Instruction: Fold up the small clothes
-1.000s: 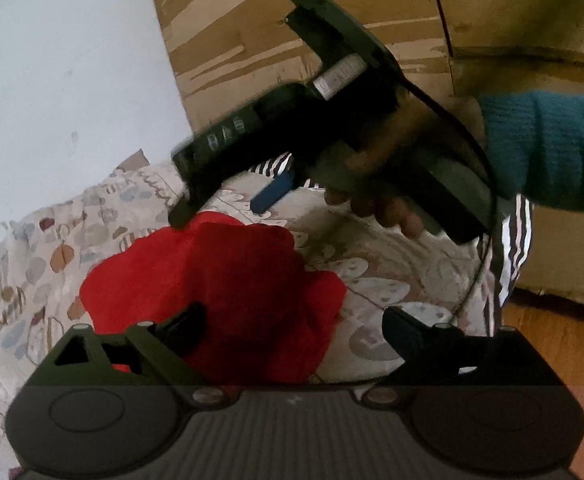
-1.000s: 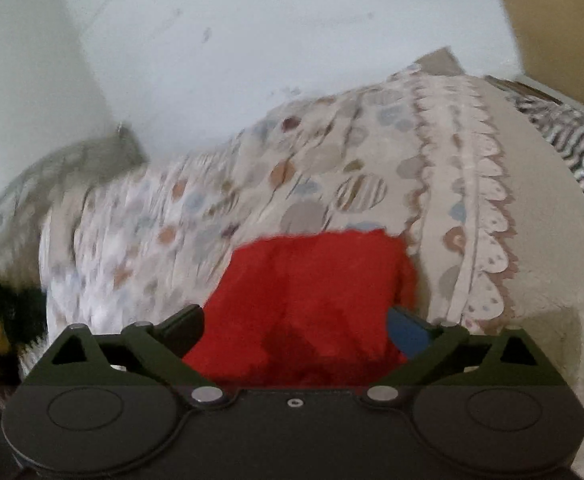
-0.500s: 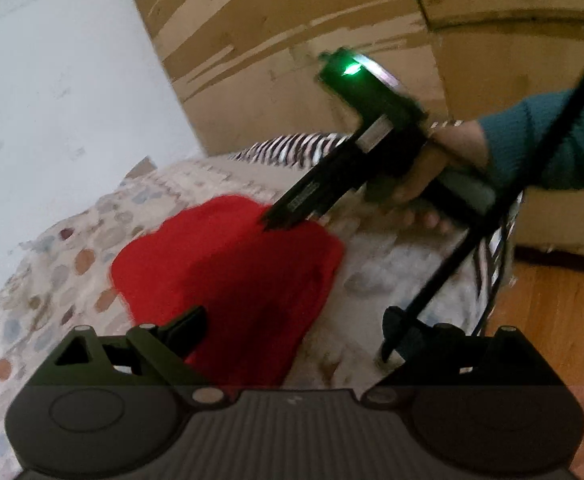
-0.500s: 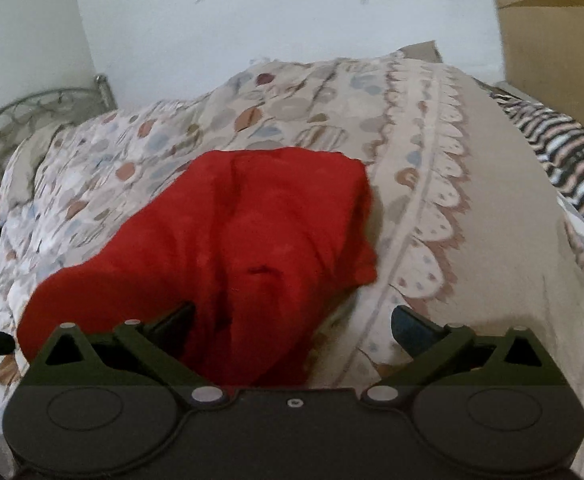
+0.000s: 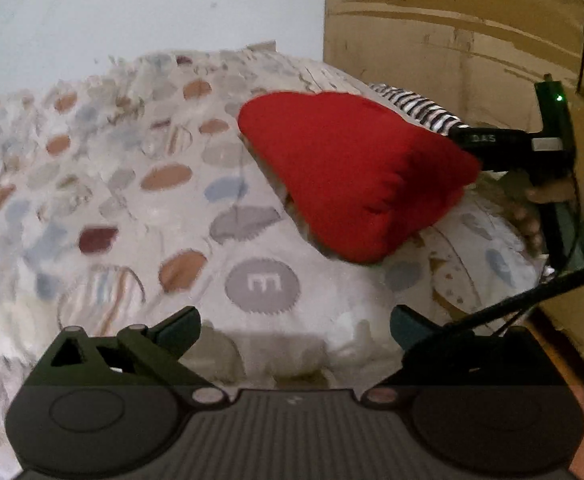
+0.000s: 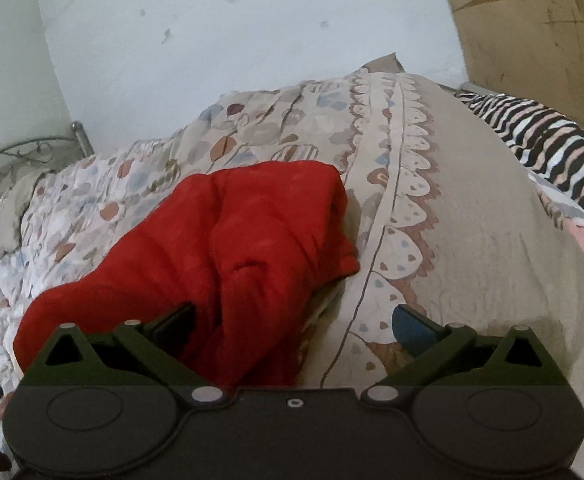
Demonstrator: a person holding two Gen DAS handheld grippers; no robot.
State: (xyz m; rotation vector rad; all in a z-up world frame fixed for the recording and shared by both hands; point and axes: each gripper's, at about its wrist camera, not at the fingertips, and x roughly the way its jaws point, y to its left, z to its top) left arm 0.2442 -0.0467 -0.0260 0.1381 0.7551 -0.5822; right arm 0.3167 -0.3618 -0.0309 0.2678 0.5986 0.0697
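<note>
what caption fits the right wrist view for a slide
Right tongs open over a bunched red garment lying on a patterned bedspread, nothing gripped yet.

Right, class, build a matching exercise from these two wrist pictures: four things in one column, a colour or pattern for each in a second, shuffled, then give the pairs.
Things:
1. small garment
2. wall
3. pillow
4. bed cover

Looks:
A. black, white and pink stripes
B. plain red
C. pale with coloured ovals
D. plain white, a few marks

Pairs: 1-B, 2-D, 3-A, 4-C
</note>
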